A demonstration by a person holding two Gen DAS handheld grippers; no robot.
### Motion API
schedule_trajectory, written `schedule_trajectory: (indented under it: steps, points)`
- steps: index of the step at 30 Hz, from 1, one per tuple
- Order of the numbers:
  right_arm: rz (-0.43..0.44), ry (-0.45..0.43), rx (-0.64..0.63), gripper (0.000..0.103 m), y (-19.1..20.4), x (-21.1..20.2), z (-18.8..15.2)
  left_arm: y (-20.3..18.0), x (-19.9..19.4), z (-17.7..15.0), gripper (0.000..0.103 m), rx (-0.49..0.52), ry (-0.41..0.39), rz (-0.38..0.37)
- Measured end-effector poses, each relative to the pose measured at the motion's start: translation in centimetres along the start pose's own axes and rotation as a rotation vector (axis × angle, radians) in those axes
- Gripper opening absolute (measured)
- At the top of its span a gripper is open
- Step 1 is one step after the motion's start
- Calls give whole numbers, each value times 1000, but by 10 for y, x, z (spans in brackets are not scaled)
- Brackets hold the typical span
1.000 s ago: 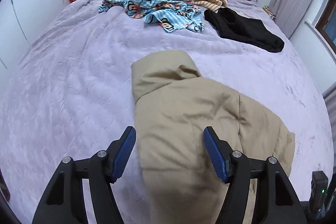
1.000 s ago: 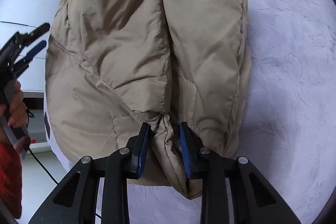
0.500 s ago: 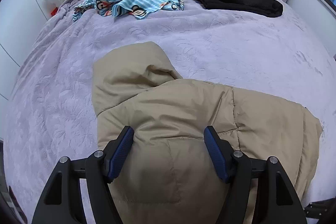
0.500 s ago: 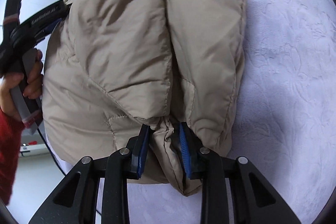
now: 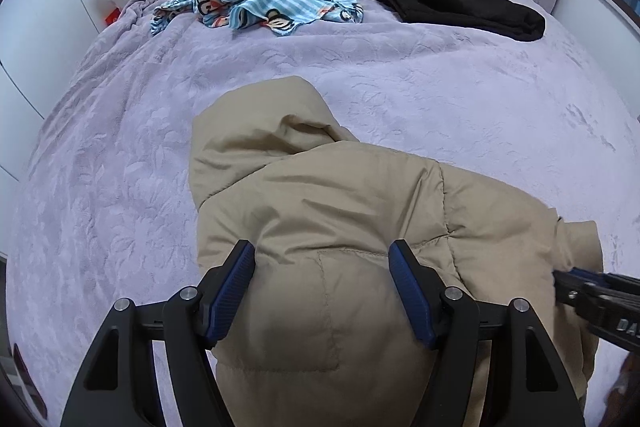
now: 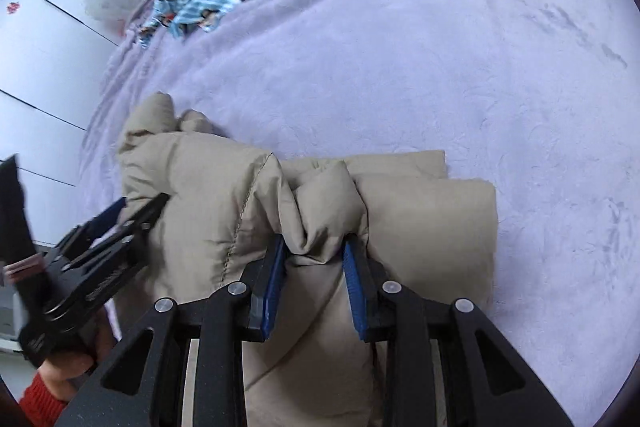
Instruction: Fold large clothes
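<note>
While right tongs (image 6: 316, 247) pinch tan puffer jacket (image 5: 340, 219) fold, left tongs (image 5: 322, 267) gape over it

Your right gripper (image 6: 315, 259) has carried its pinched bunch of the tan puffer jacket (image 5: 360, 227) up and over toward the hood end, so the jacket now lies doubled into a shorter, thicker bundle on the purple bedspread (image 6: 440, 67), which fills far more of the right wrist view than before. Your left gripper (image 5: 322, 269) has sunk closer over the jacket's folded bulk (the padded cloth bulges up between its spread fingers), and it now shows beside your right one
</note>
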State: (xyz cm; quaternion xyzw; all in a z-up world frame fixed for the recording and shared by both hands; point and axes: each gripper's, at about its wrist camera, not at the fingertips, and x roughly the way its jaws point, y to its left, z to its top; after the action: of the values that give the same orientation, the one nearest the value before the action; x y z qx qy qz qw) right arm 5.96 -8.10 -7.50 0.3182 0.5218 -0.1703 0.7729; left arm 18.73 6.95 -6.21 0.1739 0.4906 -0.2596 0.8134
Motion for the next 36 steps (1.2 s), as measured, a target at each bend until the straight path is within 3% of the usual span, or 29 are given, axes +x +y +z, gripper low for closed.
schedule_trajectory:
  steps: [3,9,16,26,31,36]
  points:
    - [4,31,39,30,-26,8,10,1,-3,0,70,8,11,-6]
    - [12,44,23,30,-23,2,6,15,-30,-7,70,-26,27,-23]
    - [17,37,14,33,-21,-19,-5,31,-66,-37,70,-50,36,-6]
    - [16,38,-69,33,-1,-52,-56,39,-80,-91,70,-107,110,-19]
    - [2,71,-132,33,12,-57,-93,40,-80,-114,73,-122,146,-29]
    - [-3,127,-96,33,7,-51,-115,42,-83,-124,73,-138,164,-55]
